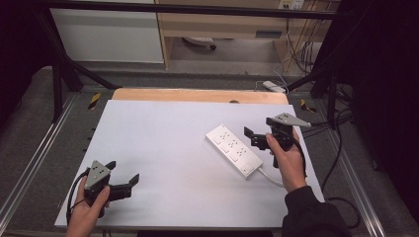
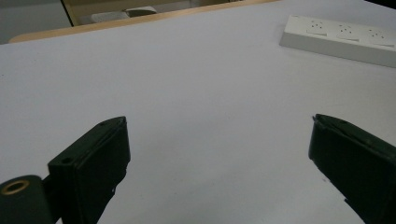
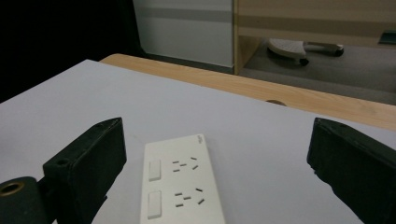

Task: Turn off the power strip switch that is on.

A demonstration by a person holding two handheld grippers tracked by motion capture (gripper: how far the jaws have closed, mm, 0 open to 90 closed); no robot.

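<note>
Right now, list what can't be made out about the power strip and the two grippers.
- Power strip: the right gripper view cuts off its near end at the bottom edge; the left gripper view cuts it off at the right edge.
- Its white cable: in the high view it runs under the person's right hand, so its far end is hidden.
- Its rocker switches: on or off is too small to tell.

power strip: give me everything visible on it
The power strip is a white, long, flat plastic block lying flat and diagonal on the white table top, right of centre. Its top carries a row of sockets, each beside a rocker switch. A white cord leaves its near end. The right gripper, jaws open, is beside it; nothing grips it.
</note>
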